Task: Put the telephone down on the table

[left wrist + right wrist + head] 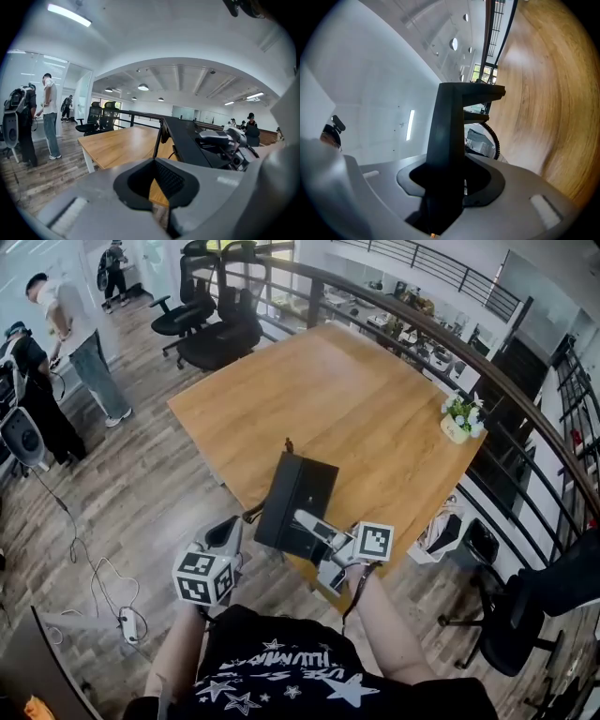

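Observation:
The black telephone [295, 502] hangs tilted over the near edge of the wooden table [337, 399], and my right gripper [305, 526] is shut on its lower side. In the right gripper view the telephone [450, 131] fills the gap between the jaws, with its coiled cord [492, 136] trailing beside it. My left gripper [230, 531] is just left of the telephone, off the table's edge, its jaws together with nothing between them. From the left gripper view [157, 183] the telephone [187, 140] and its cord [158, 140] show to the right, above the tabletop.
A small flower pot [459, 418] stands on the table's right corner. Black office chairs [211, 324] sit beyond the far-left corner. Two people [80, 343] stand at the left near equipment [23, 437]. A railing [525, 409] curves along the right; a black chair [525, 615] is below it.

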Available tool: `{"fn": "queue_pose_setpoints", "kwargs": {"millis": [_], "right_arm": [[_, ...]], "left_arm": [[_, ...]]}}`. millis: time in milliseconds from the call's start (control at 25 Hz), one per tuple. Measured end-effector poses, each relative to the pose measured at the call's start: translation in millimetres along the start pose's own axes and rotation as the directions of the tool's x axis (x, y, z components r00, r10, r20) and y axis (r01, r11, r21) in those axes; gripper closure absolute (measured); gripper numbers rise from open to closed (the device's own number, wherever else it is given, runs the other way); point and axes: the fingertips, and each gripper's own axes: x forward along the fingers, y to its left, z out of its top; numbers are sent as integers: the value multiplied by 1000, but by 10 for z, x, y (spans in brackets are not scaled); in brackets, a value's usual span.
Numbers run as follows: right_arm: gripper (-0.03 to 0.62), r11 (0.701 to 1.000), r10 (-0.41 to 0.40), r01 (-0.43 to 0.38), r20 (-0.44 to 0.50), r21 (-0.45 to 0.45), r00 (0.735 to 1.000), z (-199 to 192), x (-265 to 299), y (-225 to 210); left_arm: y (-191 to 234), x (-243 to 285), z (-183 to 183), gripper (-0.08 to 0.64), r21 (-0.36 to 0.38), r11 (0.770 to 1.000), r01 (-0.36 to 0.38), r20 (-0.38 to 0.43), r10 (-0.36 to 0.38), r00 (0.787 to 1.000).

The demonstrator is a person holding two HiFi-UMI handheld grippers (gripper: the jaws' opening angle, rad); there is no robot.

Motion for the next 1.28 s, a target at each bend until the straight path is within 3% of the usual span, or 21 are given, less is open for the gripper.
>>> {"fn": "queue_pose_setpoints", "kwargs": {"millis": [200, 400, 640, 880, 1280], "right_arm": [[428, 1000, 17, -17, -2, -18, 1000, 80, 84, -43], [428, 1000, -21, 22, 27, -23, 999, 213, 215, -189], [428, 996, -82, 84, 99, -18, 992, 584, 362, -392], [428, 995, -98, 104, 217, -15, 971, 1045, 606, -470], [428, 986, -155, 168, 385, 1, 910, 1760, 855, -713]], "left_arm": [[82, 121, 9, 558, -2, 1000, 9, -19, -9, 1000], [259, 407, 51, 558, -3, 999, 46, -38, -46, 998], [411, 978, 400, 558, 40, 987, 153, -43, -151, 988], [671, 1502, 818, 558, 58, 970, 238, -39, -236, 971], [958, 2400, 1301, 558, 103, 918, 384, -80, -377, 923]]}}
